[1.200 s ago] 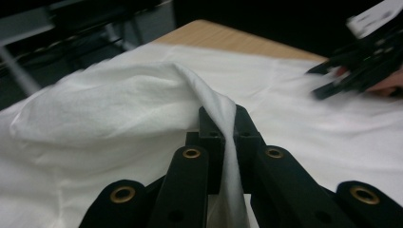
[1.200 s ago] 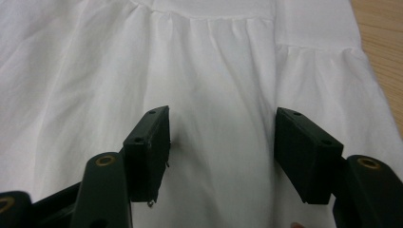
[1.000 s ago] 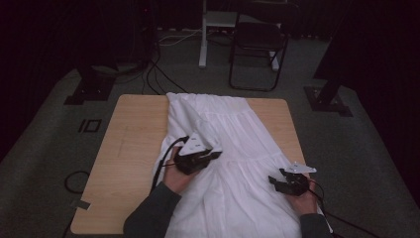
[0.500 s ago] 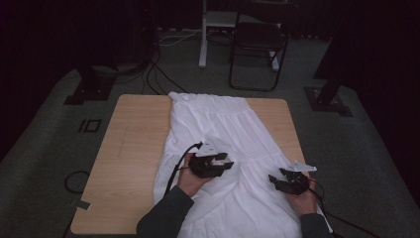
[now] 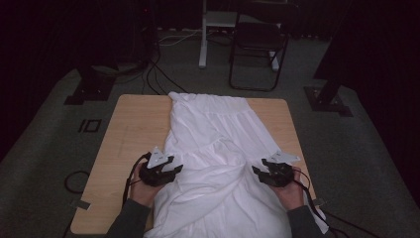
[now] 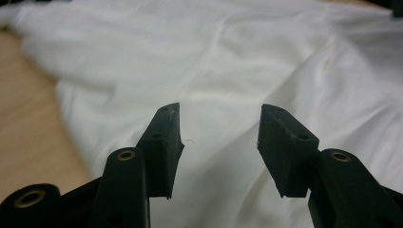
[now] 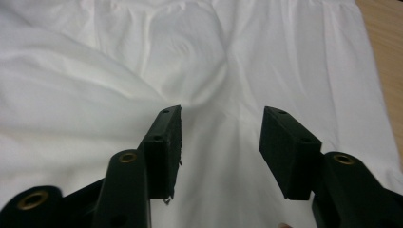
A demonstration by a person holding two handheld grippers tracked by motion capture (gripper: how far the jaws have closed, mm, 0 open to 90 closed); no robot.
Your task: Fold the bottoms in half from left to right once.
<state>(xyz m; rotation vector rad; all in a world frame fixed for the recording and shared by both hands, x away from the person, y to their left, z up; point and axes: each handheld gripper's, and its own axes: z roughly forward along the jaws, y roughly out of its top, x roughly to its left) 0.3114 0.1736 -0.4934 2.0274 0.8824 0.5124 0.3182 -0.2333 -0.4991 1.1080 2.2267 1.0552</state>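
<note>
A white garment [image 5: 218,144] of thin cloth is spread lengthwise down the middle of the frame on the table [image 5: 129,134]. Its far part lies fairly flat; its near part is bunched into soft folds at lower centre.

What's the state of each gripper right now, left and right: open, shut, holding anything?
Left gripper: jaws open, just been opening, nothing between them, over the white garment.
Right gripper: jaws open, just been closing, nothing gripped, above the same garment.

white garment [image 5: 218,144], wooden table [image 5: 133,129], two tongs
</note>
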